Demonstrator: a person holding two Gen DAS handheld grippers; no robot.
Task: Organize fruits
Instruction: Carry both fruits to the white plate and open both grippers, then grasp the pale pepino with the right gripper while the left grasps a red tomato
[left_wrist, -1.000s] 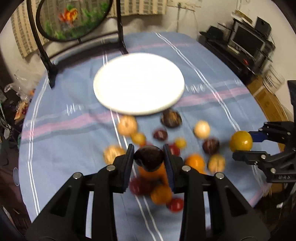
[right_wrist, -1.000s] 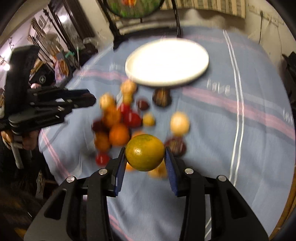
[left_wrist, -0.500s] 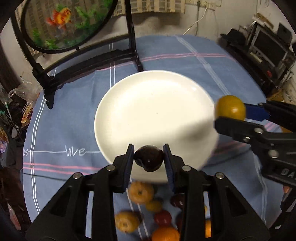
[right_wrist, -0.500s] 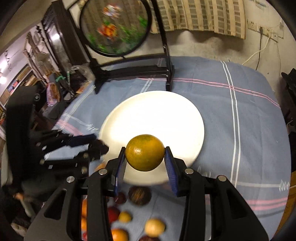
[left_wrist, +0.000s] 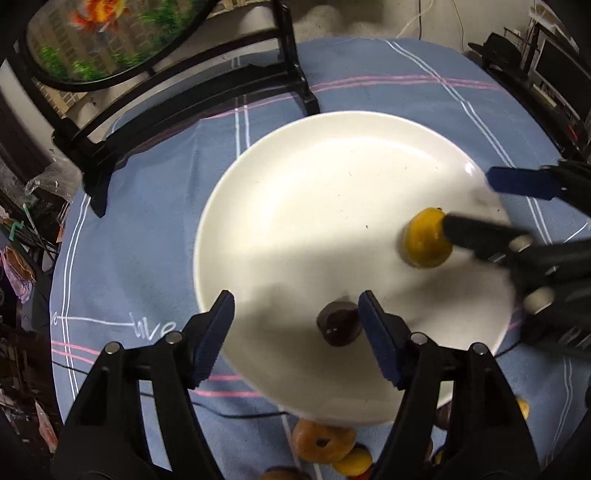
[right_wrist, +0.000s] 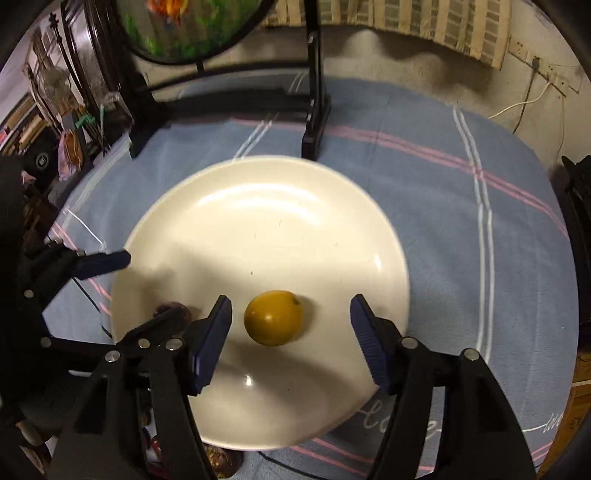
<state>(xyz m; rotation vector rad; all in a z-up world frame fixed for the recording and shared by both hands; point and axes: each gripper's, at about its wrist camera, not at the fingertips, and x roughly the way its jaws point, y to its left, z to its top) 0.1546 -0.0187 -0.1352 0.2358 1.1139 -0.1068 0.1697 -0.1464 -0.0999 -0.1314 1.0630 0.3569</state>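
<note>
A blue striped tablecloth (right_wrist: 443, 206) covers the table. On it lies a white plate (left_wrist: 332, 192) beneath both tongs. The right gripper (right_wrist: 290, 339) gapes wide, the yellow-orange fruit (right_wrist: 273, 317) lying loose between its jaws. The left gripper (left_wrist: 295, 334) also stands wide open, the dark plum (left_wrist: 338, 325) resting against its right jaw.

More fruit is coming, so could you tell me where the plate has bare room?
The plate's far half, toward the black stand, is bare. The near edge is crowded: the orange fruit, the dark fruit, and both open grippers' jaws.
</note>
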